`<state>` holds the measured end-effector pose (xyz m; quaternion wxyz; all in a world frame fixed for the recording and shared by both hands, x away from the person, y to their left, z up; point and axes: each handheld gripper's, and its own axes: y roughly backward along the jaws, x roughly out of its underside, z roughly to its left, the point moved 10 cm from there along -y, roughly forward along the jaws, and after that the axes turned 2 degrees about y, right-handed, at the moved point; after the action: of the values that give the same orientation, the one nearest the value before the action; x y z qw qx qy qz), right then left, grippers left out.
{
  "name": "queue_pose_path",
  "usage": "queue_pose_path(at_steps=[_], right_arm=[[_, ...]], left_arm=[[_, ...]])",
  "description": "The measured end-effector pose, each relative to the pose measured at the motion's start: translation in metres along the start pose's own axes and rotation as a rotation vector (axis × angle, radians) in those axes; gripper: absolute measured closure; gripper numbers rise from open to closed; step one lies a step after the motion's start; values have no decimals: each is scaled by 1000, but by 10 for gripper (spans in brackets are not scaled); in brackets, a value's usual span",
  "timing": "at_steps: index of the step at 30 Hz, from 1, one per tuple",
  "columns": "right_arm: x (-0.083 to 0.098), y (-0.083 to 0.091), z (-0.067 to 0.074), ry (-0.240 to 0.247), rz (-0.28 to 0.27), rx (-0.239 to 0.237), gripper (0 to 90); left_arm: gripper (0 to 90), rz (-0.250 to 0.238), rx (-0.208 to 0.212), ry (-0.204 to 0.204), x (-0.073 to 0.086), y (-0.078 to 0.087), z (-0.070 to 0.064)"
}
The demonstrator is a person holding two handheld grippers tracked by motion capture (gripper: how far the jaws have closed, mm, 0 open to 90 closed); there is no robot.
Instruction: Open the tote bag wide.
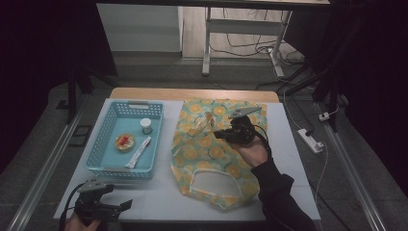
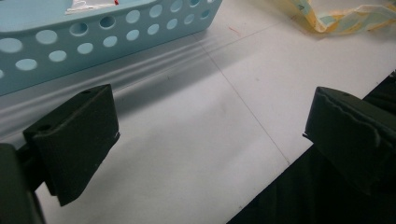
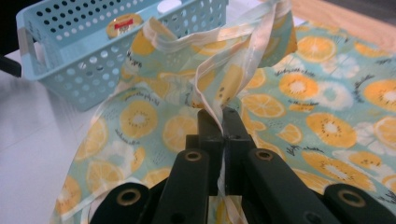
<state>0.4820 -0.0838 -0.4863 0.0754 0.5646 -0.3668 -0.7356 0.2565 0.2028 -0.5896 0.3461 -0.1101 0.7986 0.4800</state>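
Note:
A fabric tote bag [image 1: 207, 149] printed with orange slices on pale green lies flat in the middle of the white table. My right gripper [image 1: 217, 133] hovers over the bag's far half, shut on the bag's handle strap [image 3: 212, 100], which rises in a loop with a fold of cloth lifted off the table. The right gripper [image 3: 219, 116] has its jaws pressed together on that strap. My left gripper [image 1: 126, 205] rests low at the near left table edge, open, with bare table between its jaws. The left gripper [image 2: 210, 135] points toward the basket's near wall.
A light blue perforated basket [image 1: 108, 166] stands left of the bag and holds a round tin with a red label [image 1: 125, 142], a small jar [image 1: 146, 126] and a white tube [image 1: 138, 152]. A power strip [image 1: 310, 140] lies on the floor at right.

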Motion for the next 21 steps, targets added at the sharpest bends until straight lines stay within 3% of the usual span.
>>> queue_pose_path(at_steps=[8,21], right_arm=[[-15,-1,1,21,-8,14,899],[-24,-3,-1,33,-29,33,898]], left_arm=[[30,-3,1,1,0,0,0],[30,-5,4,2,0,0,0]])
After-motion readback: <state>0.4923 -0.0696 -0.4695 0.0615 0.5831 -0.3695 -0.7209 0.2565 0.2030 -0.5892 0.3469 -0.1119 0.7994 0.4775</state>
